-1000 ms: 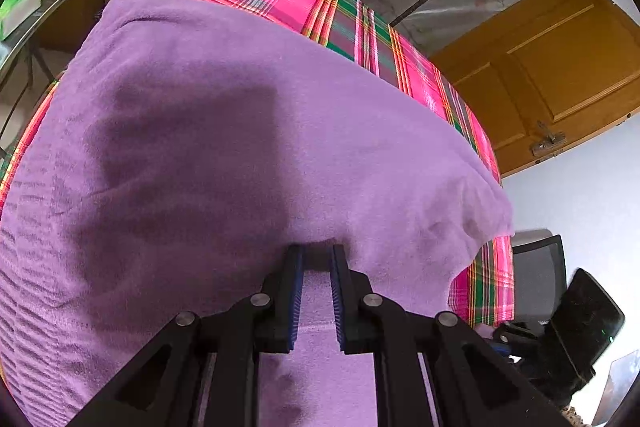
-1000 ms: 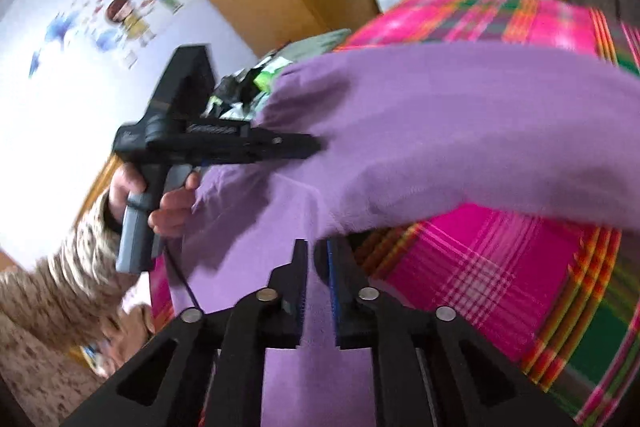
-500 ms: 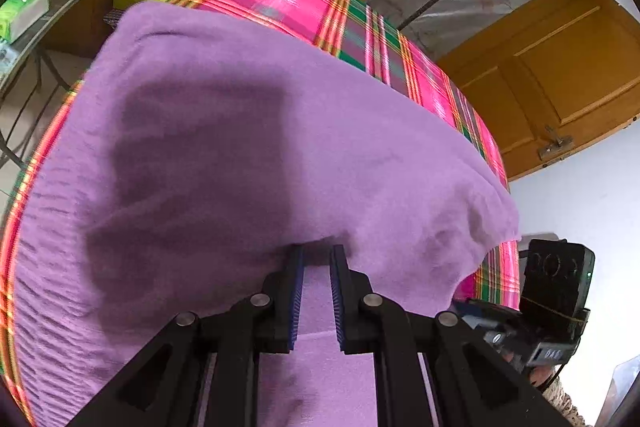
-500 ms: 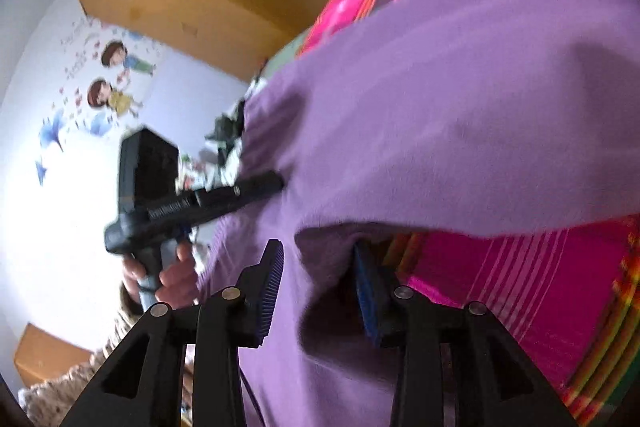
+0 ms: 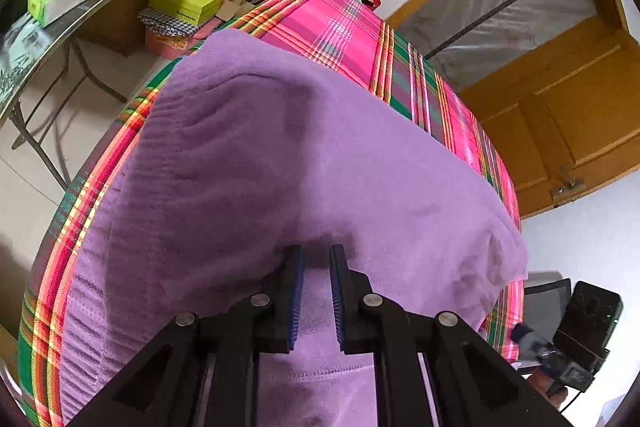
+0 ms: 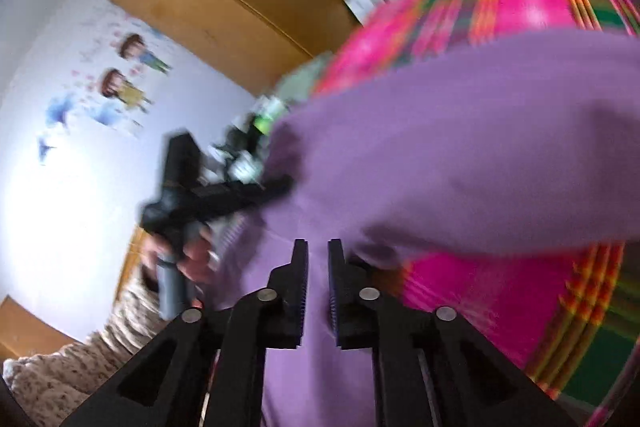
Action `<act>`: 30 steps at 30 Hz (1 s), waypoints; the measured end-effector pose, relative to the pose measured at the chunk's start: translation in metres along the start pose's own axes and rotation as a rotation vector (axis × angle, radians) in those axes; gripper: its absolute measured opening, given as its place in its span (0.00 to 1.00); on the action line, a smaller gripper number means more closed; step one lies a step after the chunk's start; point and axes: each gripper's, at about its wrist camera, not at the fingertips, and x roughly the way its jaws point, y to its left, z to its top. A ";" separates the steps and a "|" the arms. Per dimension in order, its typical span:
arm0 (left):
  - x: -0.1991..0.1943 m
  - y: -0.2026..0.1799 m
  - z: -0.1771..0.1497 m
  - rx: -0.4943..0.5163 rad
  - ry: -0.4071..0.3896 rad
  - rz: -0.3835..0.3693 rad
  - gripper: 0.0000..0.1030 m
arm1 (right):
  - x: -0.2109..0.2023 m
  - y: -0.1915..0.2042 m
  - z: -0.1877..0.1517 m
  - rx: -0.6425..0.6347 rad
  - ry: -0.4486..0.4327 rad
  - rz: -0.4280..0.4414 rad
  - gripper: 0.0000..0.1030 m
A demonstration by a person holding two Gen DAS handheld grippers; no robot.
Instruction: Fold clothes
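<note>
The left gripper [image 5: 316,259] has its jaws drawn close, pinching the folded edge of the purple garment [image 5: 280,167], a soft fleecy piece with a ribbed hem, doubled over on the pink plaid cloth [image 5: 332,23]. The right gripper [image 6: 318,253] shows jaws nearly together over the same purple fabric; blur makes it hard to say whether they clamp it. Boxes [image 5: 184,1] crowd the far end, a wooden door [image 5: 572,123] stands right.

Both wrist views look closely along tongs, sharing the purple garment [image 5: 320,167]; right blurred.
</note>
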 end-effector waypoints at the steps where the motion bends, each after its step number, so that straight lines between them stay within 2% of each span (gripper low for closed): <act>1: 0.000 0.000 0.001 0.001 0.001 0.000 0.13 | 0.003 -0.003 -0.002 0.008 0.017 0.001 0.19; 2: 0.001 0.000 0.001 0.003 0.001 -0.001 0.13 | 0.008 -0.005 -0.003 0.016 0.033 0.009 0.29; 3: 0.001 -0.001 0.001 0.005 0.002 -0.001 0.13 | 0.011 -0.006 -0.003 0.022 0.045 0.016 0.32; 7: 0.002 -0.005 0.005 0.023 0.000 0.023 0.13 | 0.022 0.004 0.000 -0.035 0.066 -0.002 0.35; 9: 0.002 -0.007 0.009 0.032 -0.007 0.038 0.13 | 0.022 0.013 -0.001 -0.087 0.038 -0.026 0.27; 10: 0.002 -0.006 0.011 0.026 -0.011 0.043 0.13 | 0.020 0.019 -0.002 -0.120 0.013 -0.043 0.10; 11: 0.003 -0.004 0.014 0.019 -0.015 0.047 0.13 | 0.016 0.026 -0.005 -0.162 -0.024 -0.066 0.06; 14: 0.005 0.003 0.023 -0.011 -0.022 0.032 0.13 | 0.003 0.046 -0.018 -0.272 -0.107 -0.096 0.06; 17: 0.006 0.007 0.029 -0.034 -0.026 0.014 0.13 | -0.005 0.069 -0.037 -0.422 -0.149 -0.175 0.06; 20: 0.007 0.008 0.033 -0.034 -0.030 0.014 0.13 | 0.000 0.072 -0.049 -0.453 -0.094 -0.200 0.09; 24: 0.003 0.012 0.039 -0.033 -0.057 0.063 0.13 | 0.003 0.054 -0.053 -0.325 -0.011 -0.200 0.09; 26: 0.004 0.016 0.046 -0.055 -0.066 0.057 0.13 | 0.002 0.047 -0.056 -0.286 0.021 -0.202 0.10; 30: 0.001 0.020 0.056 -0.079 -0.089 0.051 0.13 | -0.006 0.048 -0.067 -0.299 0.074 -0.223 0.15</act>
